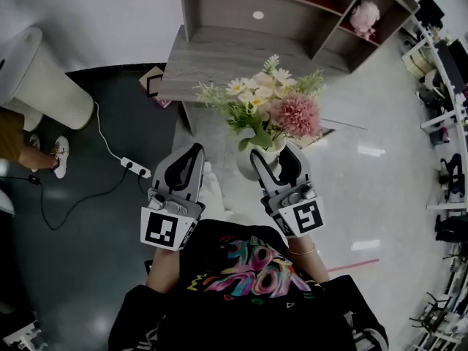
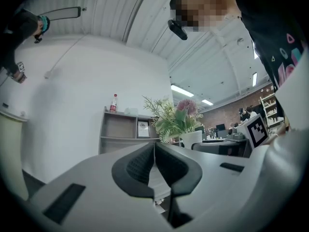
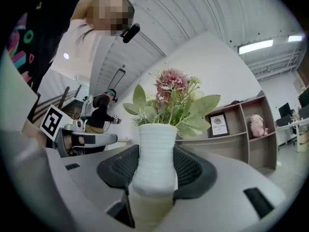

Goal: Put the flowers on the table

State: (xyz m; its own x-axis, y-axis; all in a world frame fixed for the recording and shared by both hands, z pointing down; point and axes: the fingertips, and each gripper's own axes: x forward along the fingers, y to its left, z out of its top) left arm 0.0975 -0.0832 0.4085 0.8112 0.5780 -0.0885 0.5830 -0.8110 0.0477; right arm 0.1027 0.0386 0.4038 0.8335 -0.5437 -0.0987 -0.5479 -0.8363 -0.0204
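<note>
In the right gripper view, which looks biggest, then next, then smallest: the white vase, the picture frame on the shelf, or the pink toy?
1. White vase: biggest, but it is right by the camera.
2. Picture frame and pink toy: they look about alike, too close to rank.

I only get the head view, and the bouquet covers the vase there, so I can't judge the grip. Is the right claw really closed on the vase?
Observer: Yes. The right gripper view shows the right claw with both pads pressed against the ribbed white vase, one on each side.
Operator: Is the left claw helping to hold it?
Observer: No. In the left gripper view the left claw is shut with nothing between its pads, and the vase stands off to its right, apart from it.
Operator: Is the vase tipping?
Observer: From the right gripper view it sits upright between the pads, with the flowers above.
</note>
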